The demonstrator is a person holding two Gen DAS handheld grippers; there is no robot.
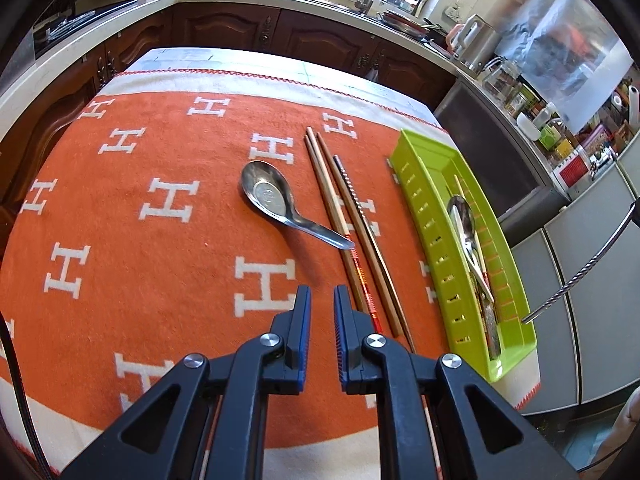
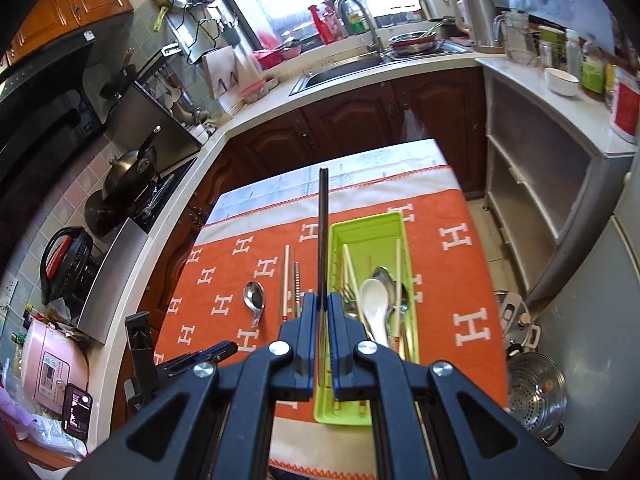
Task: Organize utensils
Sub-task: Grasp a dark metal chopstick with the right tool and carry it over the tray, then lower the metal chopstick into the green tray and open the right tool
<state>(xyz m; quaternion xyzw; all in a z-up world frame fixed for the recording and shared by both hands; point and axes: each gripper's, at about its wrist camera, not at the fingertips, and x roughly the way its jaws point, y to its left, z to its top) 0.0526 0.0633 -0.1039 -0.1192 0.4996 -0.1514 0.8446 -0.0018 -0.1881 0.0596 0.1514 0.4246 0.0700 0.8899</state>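
- Kitchen cabinets and a sink counter are ringing a small table (image 2: 472, 216) that is wearing an orange cloth with white H marks.
- Right claw (image 2: 323, 300) is clamping a metal chopstick (image 2: 323, 224), which is sticking straight out ahead along the fingers, its far tip pointing toward the table's far edge.
- Green tray (image 2: 400, 220) is lying just to the right of that chopstick, its long axis running nearly parallel to it, near edge to far edge; a white spoon (image 2: 374, 300), a fork and more chopsticks are already lying inside.
- So the coming move is looking like a short sideways shift rightward and a lowering, with little turning needed.
- Left claw (image 1: 322, 300) is hovering almost closed and empty above the cloth near the table's near edge.
- Loose chopsticks (image 1: 340, 216) are lying just right of its tips, and a steel spoon (image 1: 268, 196) is resting ahead, bowl toward the far edge.
- In that view the tray is sitting along the table's right edge.
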